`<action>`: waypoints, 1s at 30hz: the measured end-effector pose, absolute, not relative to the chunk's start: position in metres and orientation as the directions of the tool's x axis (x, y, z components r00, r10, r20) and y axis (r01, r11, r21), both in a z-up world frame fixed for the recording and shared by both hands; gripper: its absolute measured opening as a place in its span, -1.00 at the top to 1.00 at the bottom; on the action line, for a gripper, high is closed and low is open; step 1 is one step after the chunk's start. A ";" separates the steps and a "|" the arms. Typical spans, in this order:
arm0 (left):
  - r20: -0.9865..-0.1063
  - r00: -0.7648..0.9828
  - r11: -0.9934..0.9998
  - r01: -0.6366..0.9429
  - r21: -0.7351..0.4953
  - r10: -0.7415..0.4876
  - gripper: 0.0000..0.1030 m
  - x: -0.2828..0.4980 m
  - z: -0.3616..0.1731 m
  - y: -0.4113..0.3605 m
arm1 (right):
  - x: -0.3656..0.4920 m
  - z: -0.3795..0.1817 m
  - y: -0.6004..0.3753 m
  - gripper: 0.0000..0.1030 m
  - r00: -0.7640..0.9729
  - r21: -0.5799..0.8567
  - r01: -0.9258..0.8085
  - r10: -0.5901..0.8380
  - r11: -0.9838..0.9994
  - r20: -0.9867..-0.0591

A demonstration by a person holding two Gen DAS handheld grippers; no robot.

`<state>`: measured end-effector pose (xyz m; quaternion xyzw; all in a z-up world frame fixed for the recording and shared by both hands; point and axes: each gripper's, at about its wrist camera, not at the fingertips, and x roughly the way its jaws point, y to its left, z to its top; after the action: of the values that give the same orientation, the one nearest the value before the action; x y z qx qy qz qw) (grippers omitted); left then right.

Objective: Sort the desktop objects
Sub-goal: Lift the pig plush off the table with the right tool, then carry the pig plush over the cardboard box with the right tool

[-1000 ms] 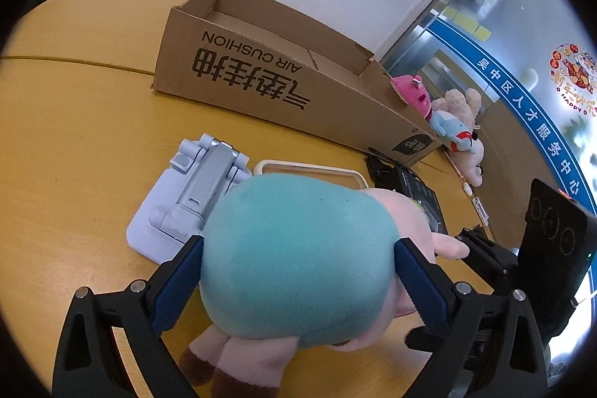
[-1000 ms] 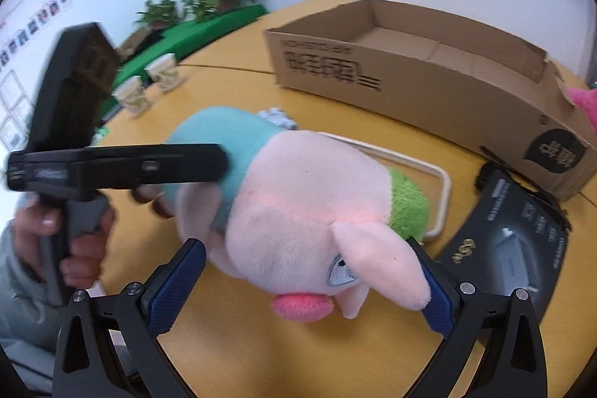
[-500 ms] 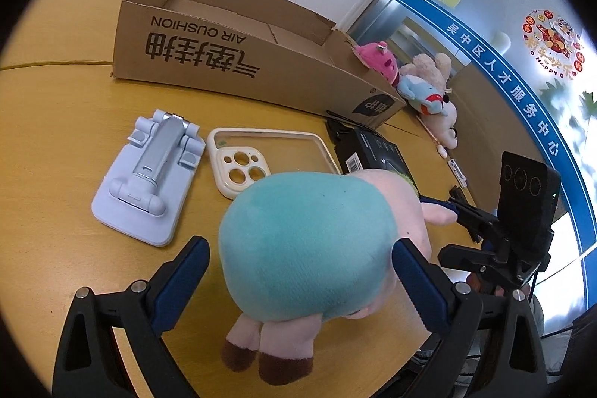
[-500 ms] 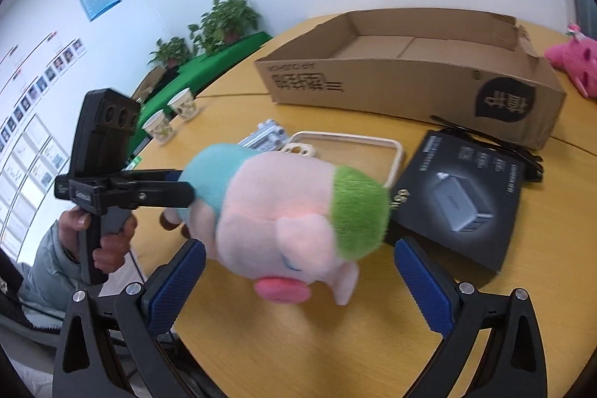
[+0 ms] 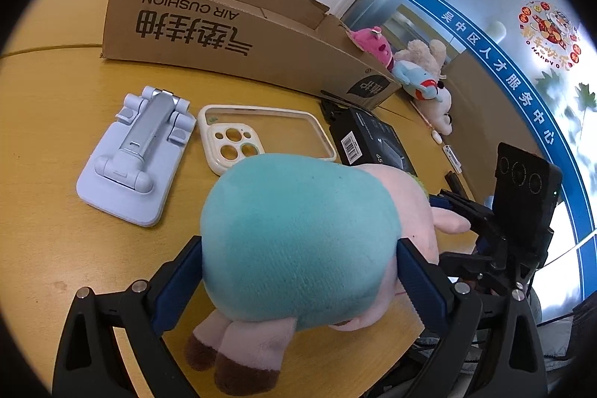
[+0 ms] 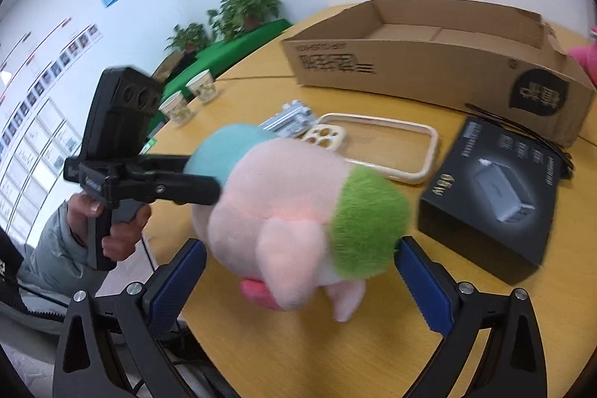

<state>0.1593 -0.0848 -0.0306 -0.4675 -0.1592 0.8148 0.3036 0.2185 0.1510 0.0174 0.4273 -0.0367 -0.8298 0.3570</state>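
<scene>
A pig plush toy [image 5: 298,241] with a teal body, pink head and green cap is held above the wooden table [image 5: 44,122]. My left gripper [image 5: 298,282] is shut on its teal rear. In the right wrist view the plush [image 6: 291,207] sits between the fingers of my right gripper [image 6: 298,282]; its blue pads [image 6: 421,286] stand wide, the right one against the green cap, the left one apart from the toy. The left gripper [image 6: 194,181] shows there clamping the teal end.
An open cardboard box [image 5: 231,36] stands at the back. A lilac phone stand [image 5: 134,159], a cream phone case [image 5: 261,140] and a black charger box [image 6: 492,189] lie on the table. Other plush toys [image 5: 418,73] sit beside the box. Paper cups [image 6: 190,99] stand far left.
The plush has stayed lifted in the left gripper and turned. The right gripper has moved closer around its head, pads now flanking it.
</scene>
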 end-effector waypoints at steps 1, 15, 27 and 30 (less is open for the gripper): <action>-0.664 -0.380 -0.765 -0.339 -0.548 0.644 -0.90 0.157 -0.031 -0.085 | 0.215 0.015 0.156 -1.00 -0.397 0.370 0.530 -0.608 -0.763 -0.687; -0.644 -0.483 -0.805 -0.370 -0.464 0.593 -0.67 0.148 0.010 -0.086 | 0.190 0.022 0.136 -0.61 -0.389 0.422 0.526 -0.650 -0.739 -0.653; -0.405 -0.736 -0.839 -0.504 -0.207 0.542 -0.67 0.073 0.169 -0.074 | 0.108 0.169 0.132 -0.61 -0.570 0.266 0.641 -0.679 -0.720 -0.463; -0.347 -0.759 -0.833 -0.519 -0.189 0.551 -0.67 0.051 0.196 -0.076 | 0.088 0.203 0.134 -0.61 -0.602 0.222 0.656 -0.677 -0.721 -0.424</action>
<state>0.0507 -0.0756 0.1961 -0.1974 -0.0406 0.9369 0.2857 0.0878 0.1340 0.2034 0.2458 -0.0219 -0.8946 0.3725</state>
